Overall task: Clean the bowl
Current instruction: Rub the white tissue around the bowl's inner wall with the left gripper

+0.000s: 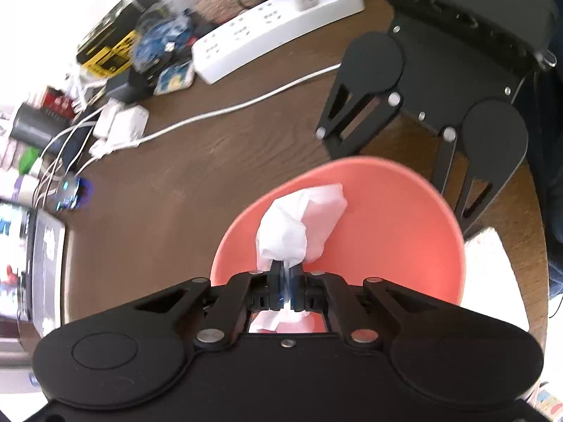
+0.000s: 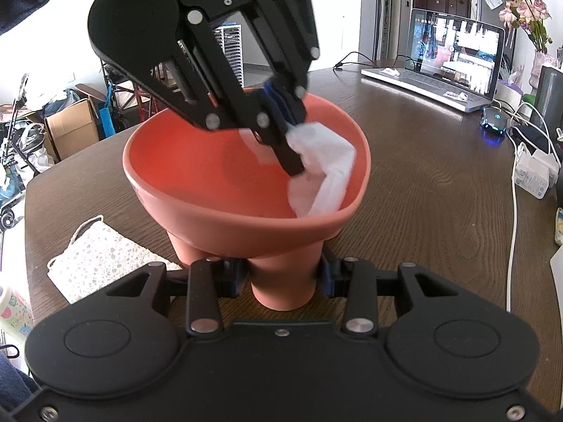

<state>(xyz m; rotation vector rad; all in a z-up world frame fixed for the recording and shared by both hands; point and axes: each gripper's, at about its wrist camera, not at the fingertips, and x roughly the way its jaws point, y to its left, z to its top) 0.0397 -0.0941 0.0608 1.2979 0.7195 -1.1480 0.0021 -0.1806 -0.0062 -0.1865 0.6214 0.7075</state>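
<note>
A coral bowl (image 2: pixel 211 176) with a narrow foot stands on the brown wooden table (image 2: pixel 440 193). My right gripper (image 2: pixel 284 274) is shut on the bowl's foot, one blue pad on each side. From above, my left gripper (image 2: pixel 295 161) reaches into the bowl and is shut on a crumpled white tissue (image 2: pixel 330 172), which presses against the inner wall on the right. In the left wrist view the tissue (image 1: pixel 299 221) bulges out past the left gripper (image 1: pixel 285 267) over the bowl's (image 1: pixel 387 228) inside. The right gripper's fingers (image 1: pixel 355 112) drop behind the far rim.
A white speckled sponge cloth (image 2: pixel 102 253) lies beside the bowl near the table's edge. An open laptop (image 2: pixel 447 63), chargers and white cables (image 2: pixel 531 176) crowd the far right. A white power strip (image 1: pixel 278 31) and boxes lie along the far side of the table.
</note>
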